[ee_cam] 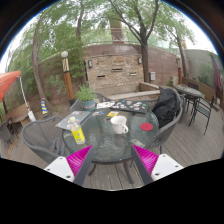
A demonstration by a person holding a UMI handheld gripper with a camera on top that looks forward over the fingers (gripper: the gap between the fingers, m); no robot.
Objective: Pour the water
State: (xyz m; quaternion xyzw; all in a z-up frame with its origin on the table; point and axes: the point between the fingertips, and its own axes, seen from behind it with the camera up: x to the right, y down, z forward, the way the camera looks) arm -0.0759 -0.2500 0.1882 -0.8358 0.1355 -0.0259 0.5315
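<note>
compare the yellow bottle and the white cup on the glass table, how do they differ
The yellow bottle is taller and narrower; the white cup is shorter and wider. The bottle is yellow, the cup white. Both stand upright on the round glass table, beyond the open fingers.

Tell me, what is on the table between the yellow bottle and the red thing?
In the gripper view, a white mug stands on the glass table between the yellow bottle and the red object. The open gripper holds nothing.
</note>
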